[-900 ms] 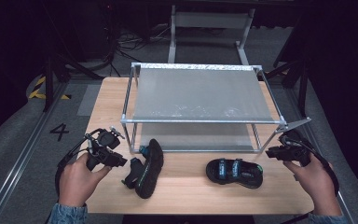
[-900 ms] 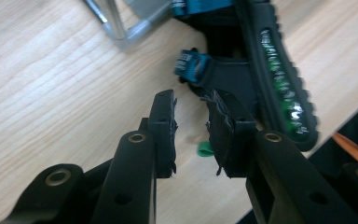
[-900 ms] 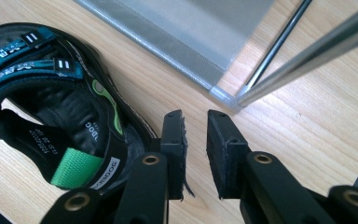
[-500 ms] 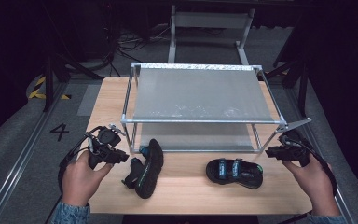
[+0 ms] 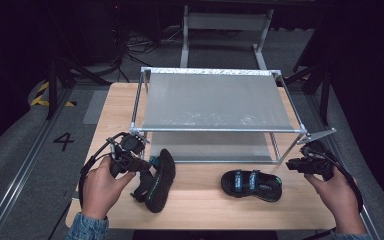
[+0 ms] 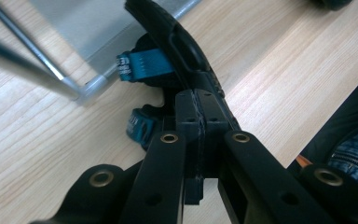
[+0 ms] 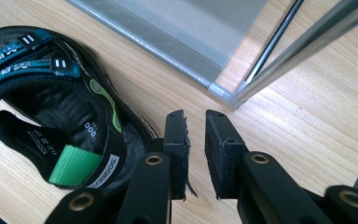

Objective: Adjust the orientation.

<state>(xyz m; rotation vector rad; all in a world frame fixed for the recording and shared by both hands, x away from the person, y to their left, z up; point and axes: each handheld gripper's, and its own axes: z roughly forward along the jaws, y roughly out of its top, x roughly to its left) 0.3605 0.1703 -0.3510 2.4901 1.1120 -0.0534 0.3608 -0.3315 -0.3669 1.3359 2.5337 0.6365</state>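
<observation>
Left claw [image 5: 142,167] pressed together, pinching the edge of the tipped sandal [image 5: 160,182] near the tabletop's [image 5: 200,210] front-left corner, right claw [image 5: 292,163] slightly spread, holding nothing, flat sandal [image 5: 252,184] just beside it near the front edge, right gripper view shows its green strap [image 7: 74,170].

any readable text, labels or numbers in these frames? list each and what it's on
"4" – dark numeral on the grey floor left of the table.
"DOG" – partly read, white print inside the right sandal; the finer print beside it is too small to read.
White lettering on that sandal's blue straps and heel strap: blurred, unreadable.
Blue straps of the left sandal: no legible text.
</observation>
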